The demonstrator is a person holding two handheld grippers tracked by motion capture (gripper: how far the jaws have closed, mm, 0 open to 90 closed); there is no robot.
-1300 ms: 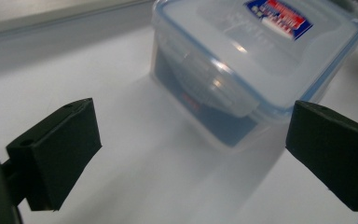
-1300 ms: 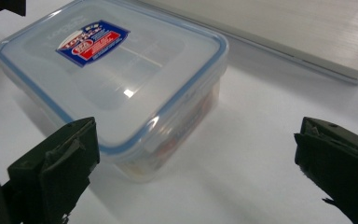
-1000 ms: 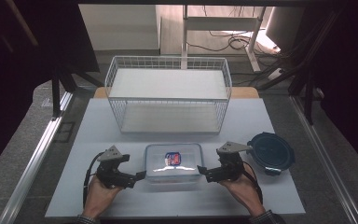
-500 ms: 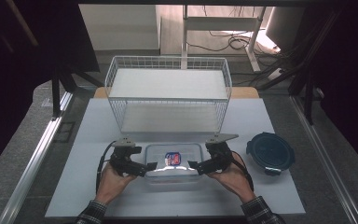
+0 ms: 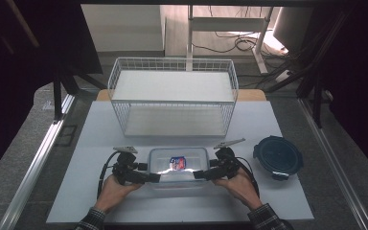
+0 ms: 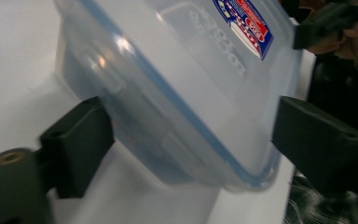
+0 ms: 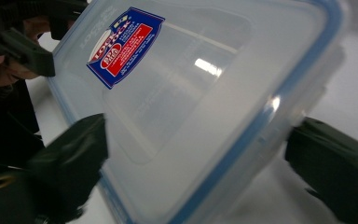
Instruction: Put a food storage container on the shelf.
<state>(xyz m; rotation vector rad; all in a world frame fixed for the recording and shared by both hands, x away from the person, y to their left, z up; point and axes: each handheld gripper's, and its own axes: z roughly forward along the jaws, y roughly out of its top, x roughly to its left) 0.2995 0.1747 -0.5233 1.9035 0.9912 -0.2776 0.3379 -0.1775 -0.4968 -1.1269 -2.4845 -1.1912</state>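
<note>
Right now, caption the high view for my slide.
Both grippers, left and right, flank a clear lidded box on the table; wire basket behind, dark round lid beside.

Room around my work table, seen from above.
I face a white table [image 5: 278, 191] on grey carpet [image 5: 24, 158]. Beyond it a white desk frame [image 5: 225, 24] stands over loose cables [image 5: 242, 45] on a pale floor. Dark panels [image 5: 33, 33] close both sides; metal rails [image 5: 38, 158] edge the table.

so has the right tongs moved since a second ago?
Yes. In the high view the right tongs has gone left, away from the round lid, and now straddles the box's right end.
</note>
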